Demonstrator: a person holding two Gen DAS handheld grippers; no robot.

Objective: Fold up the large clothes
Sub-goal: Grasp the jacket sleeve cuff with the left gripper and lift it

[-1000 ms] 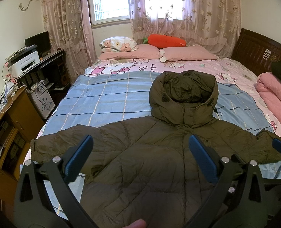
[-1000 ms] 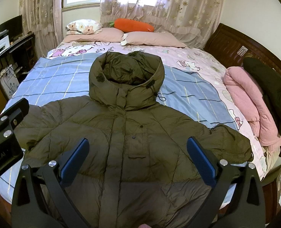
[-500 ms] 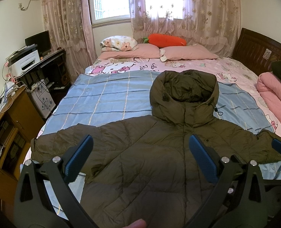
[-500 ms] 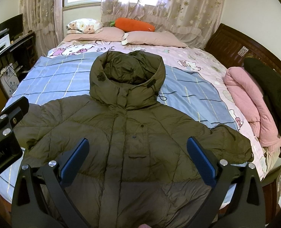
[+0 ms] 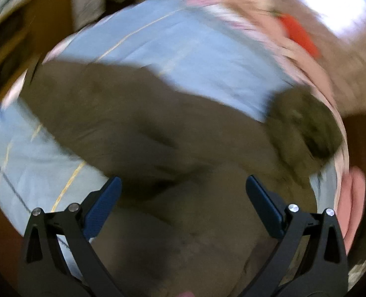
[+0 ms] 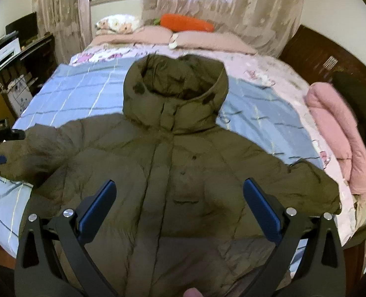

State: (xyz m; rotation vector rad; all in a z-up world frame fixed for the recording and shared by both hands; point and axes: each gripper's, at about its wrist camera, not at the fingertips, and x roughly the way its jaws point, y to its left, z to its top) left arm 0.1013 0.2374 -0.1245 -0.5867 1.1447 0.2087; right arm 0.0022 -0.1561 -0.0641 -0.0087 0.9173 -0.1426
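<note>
A: Since the left wrist view is smeared by motion blur, I go mostly by the right view: olive hooded down jacket (image 6: 173, 173) lies flat, front up, sleeves spread, on the blue checked sheet (image 6: 83, 91) of the bed (image 6: 277, 74).

B: Grippers?

A: Right hand-held gripper (image 6: 179, 204) has its jaws wide apart with nothing between them, hovering over the jacket's lower front. Left hand-held gripper (image 5: 183, 203) is also wide and empty, aimed toward the jacket's left sleeve (image 6: 26, 153). In the right view its tip sits at the frame's left edge, just beside that cuff. Contact, cannot tell.

B: Stage?

A: No fold made yet, I'd say. Likely the left sleeve gets pinched first.

B: Risks?

A: Puffy, slick shell. A shallow pinch could catch only the outer layer and slip off once lifted. A fast swing, as the blur suggests, could overshoot the cuff or grab the sheet too. Dragging the sleeve could skew the body off the bed edge. The hood (image 6: 175, 86) is bulky and may spring back open.
</note>
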